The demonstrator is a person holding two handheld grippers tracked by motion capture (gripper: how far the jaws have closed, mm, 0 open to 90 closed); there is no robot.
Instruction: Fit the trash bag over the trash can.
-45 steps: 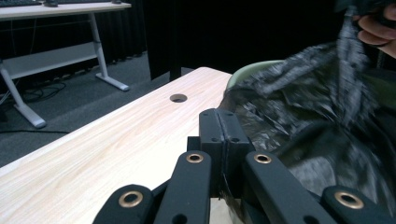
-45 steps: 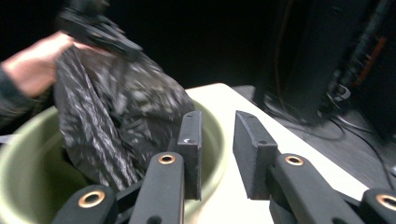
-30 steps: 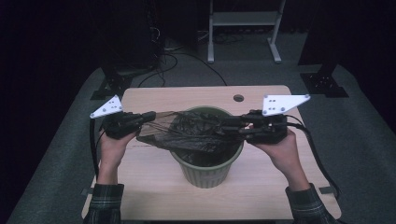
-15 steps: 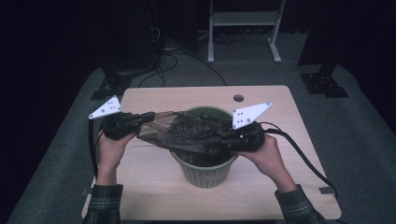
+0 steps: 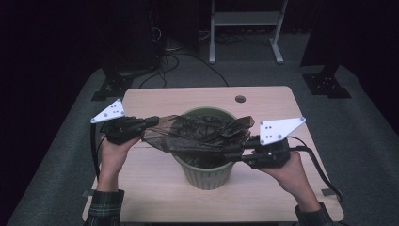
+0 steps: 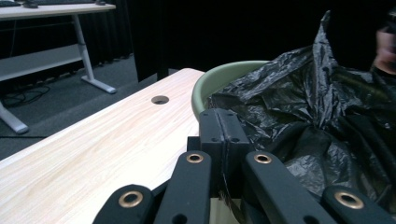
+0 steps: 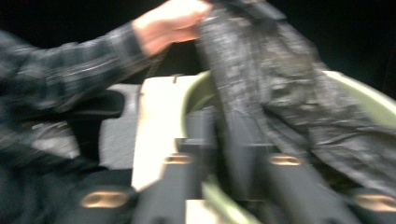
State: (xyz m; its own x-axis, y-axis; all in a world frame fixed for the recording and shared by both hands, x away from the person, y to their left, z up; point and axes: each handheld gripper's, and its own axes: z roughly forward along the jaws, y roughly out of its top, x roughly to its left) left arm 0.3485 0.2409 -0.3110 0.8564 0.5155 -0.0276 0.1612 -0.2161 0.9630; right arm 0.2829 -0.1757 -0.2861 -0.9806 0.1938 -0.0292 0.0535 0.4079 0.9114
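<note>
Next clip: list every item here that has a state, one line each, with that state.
Black plastic bin bag: crumpled, stretched across the bin's mouth, not yet lining it.
Green round plastic bin: upright on the table, its mouth partly covered by the bag.
Left gripper: shut on the bag's edge.
Right gripper: at the bag's other side; the blurred view leaves its grip unclear.
Light wooden table: round cable hole uncovered.
</note>
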